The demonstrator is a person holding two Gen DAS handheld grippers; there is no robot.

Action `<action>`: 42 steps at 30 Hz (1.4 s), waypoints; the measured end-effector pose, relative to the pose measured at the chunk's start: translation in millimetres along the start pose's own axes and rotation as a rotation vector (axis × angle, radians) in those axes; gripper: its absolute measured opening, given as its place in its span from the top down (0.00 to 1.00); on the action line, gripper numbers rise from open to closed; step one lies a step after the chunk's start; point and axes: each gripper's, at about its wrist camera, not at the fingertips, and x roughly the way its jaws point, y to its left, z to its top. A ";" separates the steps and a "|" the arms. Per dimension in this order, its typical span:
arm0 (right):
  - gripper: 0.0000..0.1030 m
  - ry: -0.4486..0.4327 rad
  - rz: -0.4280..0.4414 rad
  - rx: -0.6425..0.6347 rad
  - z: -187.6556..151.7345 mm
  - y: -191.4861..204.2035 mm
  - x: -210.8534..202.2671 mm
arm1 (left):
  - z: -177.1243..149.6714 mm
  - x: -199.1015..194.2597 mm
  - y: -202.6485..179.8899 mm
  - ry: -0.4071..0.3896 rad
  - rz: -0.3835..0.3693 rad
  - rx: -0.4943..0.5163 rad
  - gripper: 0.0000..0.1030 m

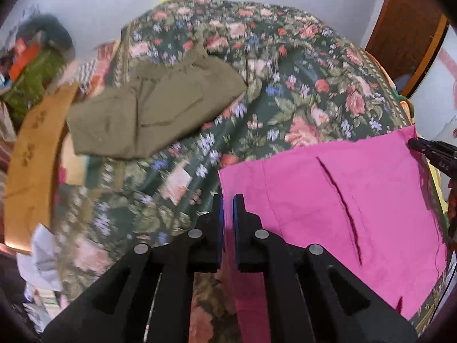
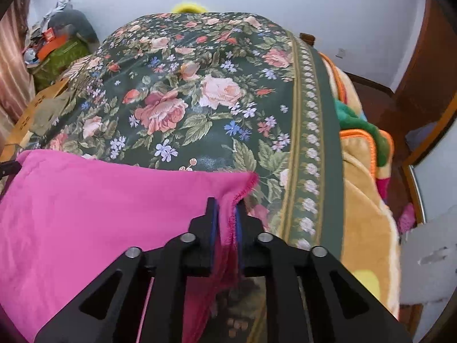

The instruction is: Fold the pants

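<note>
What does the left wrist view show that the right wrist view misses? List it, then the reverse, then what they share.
Only the left wrist view: the olive pants seen whole, folded on the bedspread, and the left gripper with its jaws shut on the pink pants.

Only the right wrist view: the plush blanket beside the bed, and the right gripper up close, its jaws shut on a pink corner.

Both: the pink pants, the floral bedspread, the clutter pile by the wall.
</note>
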 end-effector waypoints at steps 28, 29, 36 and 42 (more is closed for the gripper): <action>0.20 0.154 0.244 -0.163 -81.2 110.7 -38.1 | -57.0 -15.9 -64.6 0.033 -0.091 0.159 0.12; 0.20 0.146 0.243 -0.147 -84.5 108.1 -41.8 | -61.8 -20.1 -62.4 0.027 -0.095 0.145 0.12; 0.20 0.090 0.210 -0.085 -111.6 94.8 -68.3 | -87.5 -41.8 -46.1 0.003 -0.077 0.097 0.05; 0.20 0.107 0.165 -0.029 -121.0 78.0 -75.9 | -103.9 -56.5 -22.5 0.012 -0.066 0.035 0.03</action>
